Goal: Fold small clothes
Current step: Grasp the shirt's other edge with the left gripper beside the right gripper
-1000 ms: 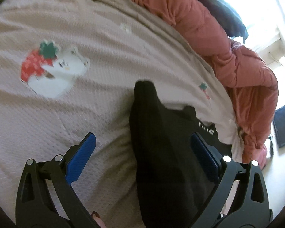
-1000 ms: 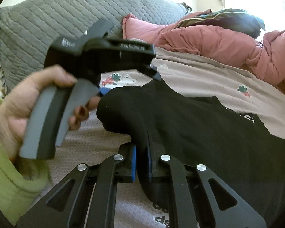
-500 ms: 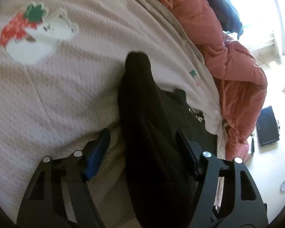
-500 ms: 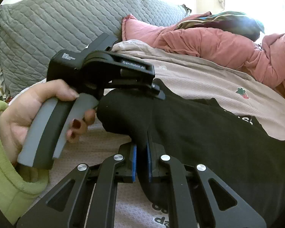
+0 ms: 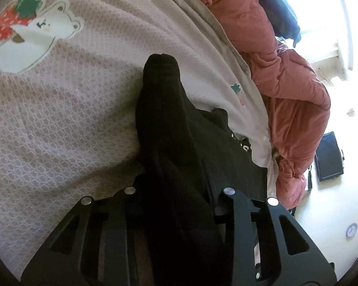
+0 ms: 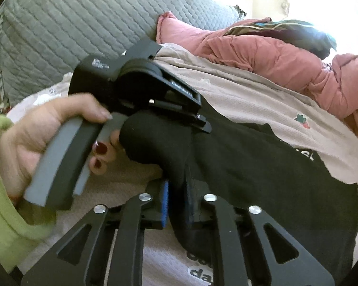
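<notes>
Your left hand-held gripper has its jaws closing around a bunched fold of the black garment, and the dark cloth fills the whole gap between them; the pads are hidden in it, so you cannot tell whether they press yet. In the right wrist view your left hand, coming out of a green sleeve, squeezes the grey grip of that tool, whose nose lies on top of the same raised hump of fabric.

Your right hand-held gripper has its jaws opening, yet a pinched ridge of the black garment stands between them, touching the blue pad on one side and the darker one on the other.

The garment lies on the bed, spread over the pale waffle-textured bedspread. Its rolled end points away from your left gripper toward the strawberry-and-bear print, which sits beyond the garment and to its left. White lettering shows on the flat part of the garment, on the side nearer the crumpled pink quilt. That quilt runs along the far edge of the bedspread, and a grey quilted pillow stands behind the garment in the right wrist view.
</notes>
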`<state>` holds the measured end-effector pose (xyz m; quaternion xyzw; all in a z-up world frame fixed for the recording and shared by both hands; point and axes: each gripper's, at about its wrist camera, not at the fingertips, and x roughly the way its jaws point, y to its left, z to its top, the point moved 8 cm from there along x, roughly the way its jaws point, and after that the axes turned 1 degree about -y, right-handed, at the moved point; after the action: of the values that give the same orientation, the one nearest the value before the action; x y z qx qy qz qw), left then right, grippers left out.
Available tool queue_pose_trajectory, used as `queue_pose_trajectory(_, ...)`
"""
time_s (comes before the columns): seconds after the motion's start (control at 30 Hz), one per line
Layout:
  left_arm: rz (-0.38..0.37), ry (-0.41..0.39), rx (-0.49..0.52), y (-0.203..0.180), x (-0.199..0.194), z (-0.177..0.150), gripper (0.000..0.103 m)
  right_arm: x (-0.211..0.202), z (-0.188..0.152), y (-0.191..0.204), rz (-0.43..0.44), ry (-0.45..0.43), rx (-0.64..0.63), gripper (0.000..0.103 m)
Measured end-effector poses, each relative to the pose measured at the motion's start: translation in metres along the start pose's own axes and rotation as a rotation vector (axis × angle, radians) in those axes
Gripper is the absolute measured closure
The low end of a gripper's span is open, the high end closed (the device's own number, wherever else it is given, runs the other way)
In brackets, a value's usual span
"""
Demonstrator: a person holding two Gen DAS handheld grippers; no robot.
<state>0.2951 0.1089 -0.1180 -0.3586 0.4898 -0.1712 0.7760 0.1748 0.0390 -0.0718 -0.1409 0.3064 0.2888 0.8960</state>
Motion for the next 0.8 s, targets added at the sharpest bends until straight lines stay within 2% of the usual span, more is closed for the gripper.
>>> queue_pose_trajectory(0.13,0.012,-0.004,0.015,-0.005,-0.002,0.001,0.08,0.002,-0.006,0.004,-0.025,0.017,-0.055,0.071)
queue_pose_trajectory(0.2,0.01,-0.006,0.019,-0.006,-0.003,0.002,0.081,0.006,-0.007,0.007,-0.041,0.028,-0.087,0.054)
queue_pose_trajectory(0.23,0.009,-0.008,0.021,-0.008,-0.004,0.002,0.081,0.008,-0.007,0.009,-0.05,0.031,-0.101,0.053)
queue_pose_trajectory(0.37,0.006,-0.015,0.033,-0.011,-0.006,0.003,0.083,0.025,-0.008,0.013,-0.102,0.056,-0.177,0.053)
queue_pose_trajectory(0.57,0.004,-0.014,0.031,-0.012,-0.005,0.003,0.083,0.041,-0.004,0.005,-0.143,0.054,-0.191,0.053)
queue_pose_trajectory(0.63,0.004,-0.016,0.032,-0.012,-0.005,0.003,0.083,0.043,-0.003,0.002,-0.164,0.048,-0.196,0.058)
queue_pose_trajectory(0.7,0.004,-0.015,0.031,-0.012,-0.005,0.003,0.083,0.043,-0.002,0.0,-0.163,0.046,-0.187,0.072)
queue_pose_trajectory(0.8,0.004,-0.017,0.031,-0.014,-0.006,0.004,0.083,0.039,0.0,-0.005,-0.151,0.028,-0.158,0.08)
